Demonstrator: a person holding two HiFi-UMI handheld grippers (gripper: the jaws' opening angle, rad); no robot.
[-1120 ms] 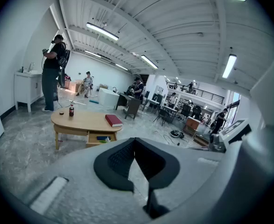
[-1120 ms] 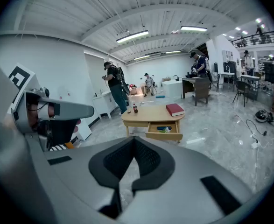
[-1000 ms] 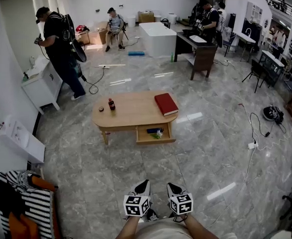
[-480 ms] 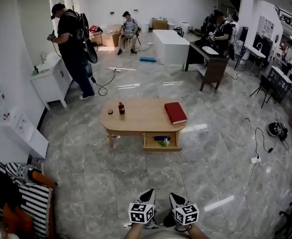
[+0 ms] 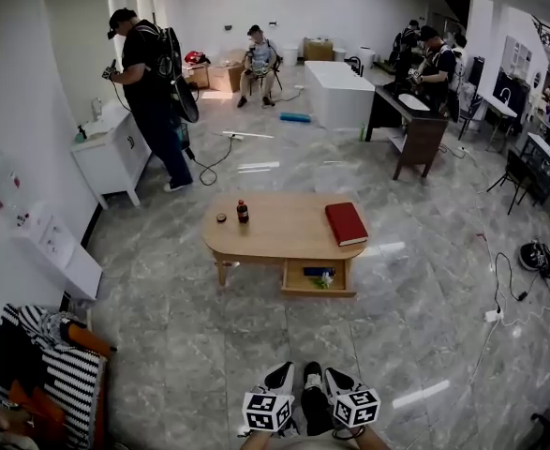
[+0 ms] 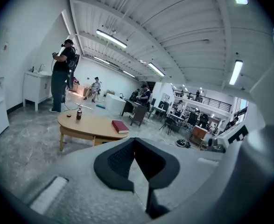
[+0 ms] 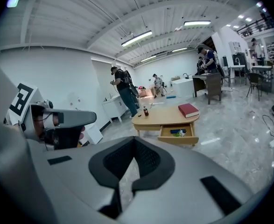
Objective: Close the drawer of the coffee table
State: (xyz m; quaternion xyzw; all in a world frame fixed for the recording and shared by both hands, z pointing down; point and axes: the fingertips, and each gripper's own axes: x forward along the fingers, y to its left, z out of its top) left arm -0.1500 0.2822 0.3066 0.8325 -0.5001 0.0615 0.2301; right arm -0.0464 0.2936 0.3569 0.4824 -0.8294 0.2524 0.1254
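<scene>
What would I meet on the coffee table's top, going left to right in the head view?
On the coffee table: small dark round object → bottle → red book.

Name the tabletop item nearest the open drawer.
The red book, lying directly above the drawer; the bottle and cap stand at the table's other end.

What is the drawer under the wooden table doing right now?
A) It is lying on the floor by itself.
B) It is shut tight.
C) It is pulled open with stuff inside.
C: the drawer sticks out from under the top of the coffee table, and small blue and green things show inside it.
</scene>
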